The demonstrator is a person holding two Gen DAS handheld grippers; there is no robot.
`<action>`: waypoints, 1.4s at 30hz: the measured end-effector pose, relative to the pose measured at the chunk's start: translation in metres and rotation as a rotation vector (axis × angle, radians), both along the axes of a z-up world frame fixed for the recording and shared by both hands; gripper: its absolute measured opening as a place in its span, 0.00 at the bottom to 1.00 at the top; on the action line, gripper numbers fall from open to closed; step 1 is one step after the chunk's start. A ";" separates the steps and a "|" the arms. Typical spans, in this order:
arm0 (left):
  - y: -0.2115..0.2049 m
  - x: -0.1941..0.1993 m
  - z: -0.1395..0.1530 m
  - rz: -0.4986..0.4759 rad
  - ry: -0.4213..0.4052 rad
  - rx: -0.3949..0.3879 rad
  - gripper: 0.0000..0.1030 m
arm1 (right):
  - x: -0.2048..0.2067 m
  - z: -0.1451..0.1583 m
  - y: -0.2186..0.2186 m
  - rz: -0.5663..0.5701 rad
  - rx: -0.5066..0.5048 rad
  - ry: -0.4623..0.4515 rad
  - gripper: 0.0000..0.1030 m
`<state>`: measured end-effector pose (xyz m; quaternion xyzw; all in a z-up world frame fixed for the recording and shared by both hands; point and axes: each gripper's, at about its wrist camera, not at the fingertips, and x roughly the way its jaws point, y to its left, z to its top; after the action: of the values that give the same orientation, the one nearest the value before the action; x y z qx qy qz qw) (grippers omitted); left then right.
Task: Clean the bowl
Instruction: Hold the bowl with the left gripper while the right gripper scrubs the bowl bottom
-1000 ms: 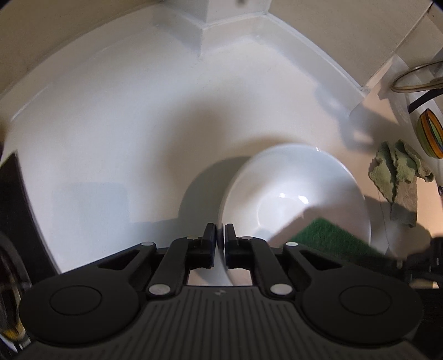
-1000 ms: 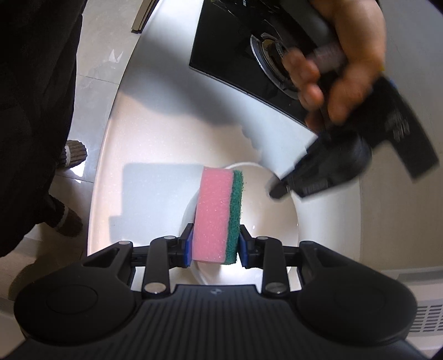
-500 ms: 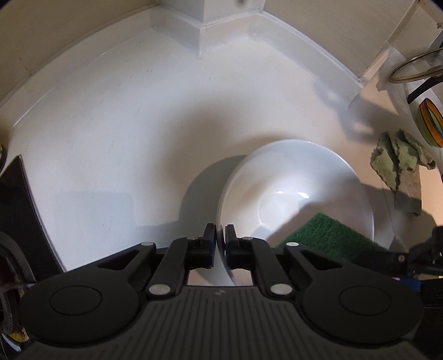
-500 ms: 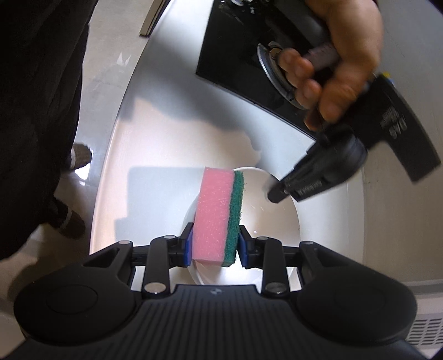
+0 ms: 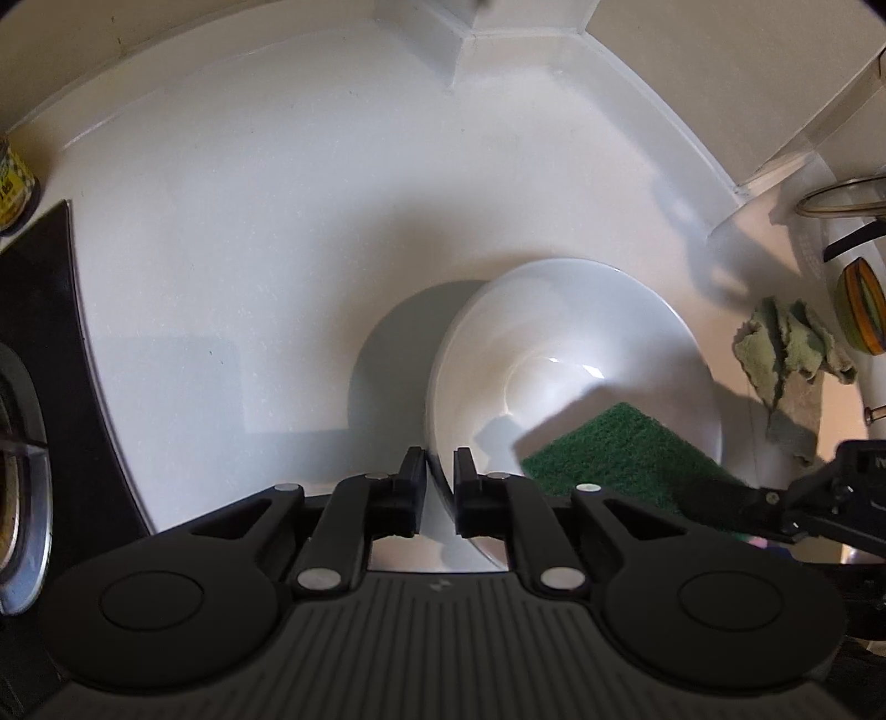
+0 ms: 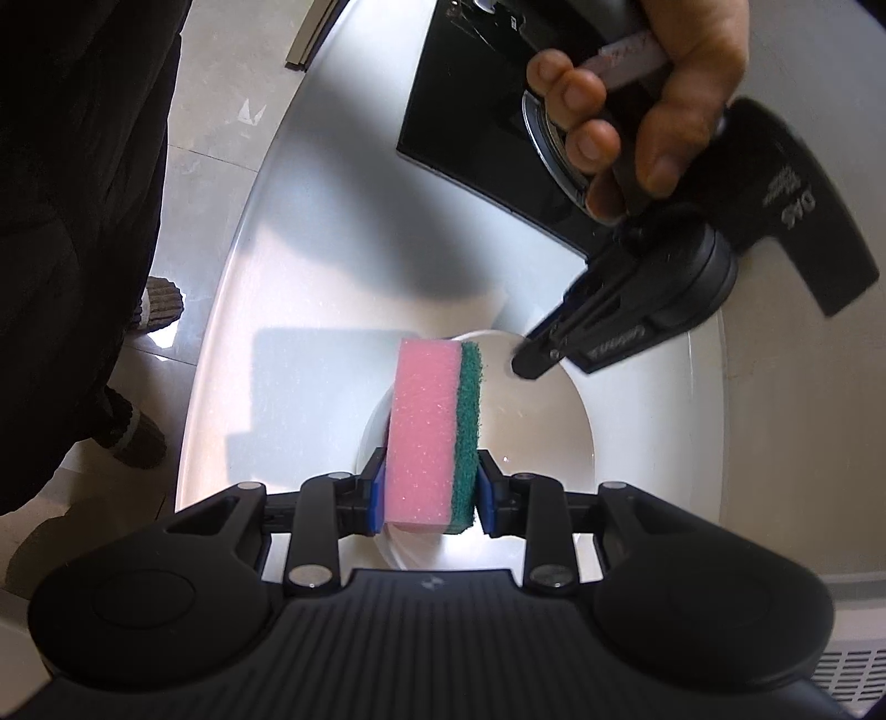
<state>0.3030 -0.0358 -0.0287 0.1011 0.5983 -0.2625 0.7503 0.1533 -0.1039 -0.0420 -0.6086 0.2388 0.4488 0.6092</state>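
A white bowl sits on the white counter. My left gripper is shut on the bowl's near rim, one finger inside and one outside. In the right wrist view the bowl lies below, with the left gripper's fingers on its far rim. My right gripper is shut on a pink sponge with a green scouring side and holds it inside the bowl. The sponge's green face shows in the left wrist view, low in the bowl's right side.
A black glass hob with a burner lies beyond the bowl. A crumpled green cloth lies right of the bowl, beside a white appliance with a glass lid. The counter's raised back edge runs behind. The person's legs and slippered feet stand left.
The left gripper has shifted a little with the bowl rim in it. The sponge has slid slightly further into the bowl. Both grips are unchanged.
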 end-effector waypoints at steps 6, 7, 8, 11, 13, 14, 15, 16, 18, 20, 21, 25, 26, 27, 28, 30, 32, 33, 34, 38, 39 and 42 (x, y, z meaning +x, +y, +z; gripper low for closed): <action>-0.025 0.010 0.000 -0.110 -0.066 0.060 0.06 | -0.003 -0.004 -0.004 0.026 -0.080 -0.024 0.26; -0.025 0.013 0.000 -0.082 -0.061 0.053 0.06 | -0.003 -0.005 -0.005 0.027 -0.097 -0.031 0.26; -0.024 0.014 0.000 -0.053 -0.056 0.048 0.06 | -0.003 -0.005 -0.006 0.024 -0.104 -0.035 0.26; -0.018 0.008 -0.001 0.003 -0.042 0.037 0.07 | -0.002 -0.003 -0.007 -0.003 -0.079 -0.024 0.26; -0.012 -0.001 0.000 0.033 -0.038 0.024 0.07 | -0.001 -0.001 -0.008 -0.020 -0.063 -0.017 0.26; -0.009 -0.007 0.000 0.048 -0.038 0.014 0.07 | -0.001 0.000 -0.008 -0.029 -0.054 -0.013 0.26; -0.006 -0.012 0.000 0.062 -0.038 0.004 0.07 | -0.001 0.001 -0.008 -0.038 -0.046 -0.009 0.26; -0.004 -0.017 -0.001 0.076 -0.039 -0.004 0.08 | 0.000 0.001 -0.009 -0.046 -0.035 -0.003 0.26; -0.004 -0.023 -0.007 0.093 -0.050 -0.009 0.09 | 0.004 0.005 -0.005 -0.072 0.014 0.024 0.26; -0.004 -0.020 -0.008 0.081 -0.060 -0.008 0.09 | 0.005 0.006 0.000 -0.078 0.028 0.027 0.26; -0.003 -0.018 -0.008 0.074 -0.065 -0.008 0.09 | 0.004 0.006 0.001 -0.077 0.030 0.027 0.26; -0.005 -0.003 -0.008 0.017 -0.056 -0.014 0.08 | 0.004 0.008 -0.005 -0.075 0.006 0.047 0.26; -0.006 0.001 -0.008 0.015 -0.058 -0.016 0.07 | 0.004 0.008 -0.008 -0.076 -0.007 0.051 0.26; -0.008 0.005 -0.007 0.012 -0.060 -0.019 0.07 | 0.004 0.008 -0.011 -0.076 -0.019 0.052 0.26; -0.009 0.007 -0.007 0.019 -0.060 -0.020 0.07 | 0.004 0.008 -0.013 -0.075 -0.031 0.045 0.26; -0.009 0.007 -0.007 0.044 -0.057 -0.022 0.07 | 0.004 0.007 -0.018 -0.075 -0.055 0.030 0.26; -0.006 -0.002 -0.004 0.042 -0.065 -0.015 0.09 | 0.004 0.008 -0.018 -0.082 -0.050 0.031 0.26; -0.004 -0.008 -0.002 0.038 -0.070 -0.012 0.10 | 0.004 0.008 -0.018 -0.086 -0.045 0.031 0.26; 0.000 -0.015 0.000 0.041 -0.074 -0.012 0.13 | 0.004 0.008 -0.017 -0.089 -0.041 0.031 0.26; 0.009 -0.032 0.001 0.055 -0.083 -0.011 0.13 | 0.008 0.010 -0.015 -0.123 -0.001 0.040 0.26; 0.008 -0.032 0.000 0.057 -0.083 -0.008 0.13 | 0.010 0.010 -0.013 -0.139 0.008 0.047 0.26; 0.003 -0.027 -0.003 0.058 -0.085 0.006 0.13 | 0.012 0.007 -0.005 -0.133 0.010 0.046 0.26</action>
<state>0.2758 -0.0331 -0.0313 0.0969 0.5694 -0.2346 0.7819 0.1652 -0.1089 -0.0354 -0.5779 0.2902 0.4225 0.6351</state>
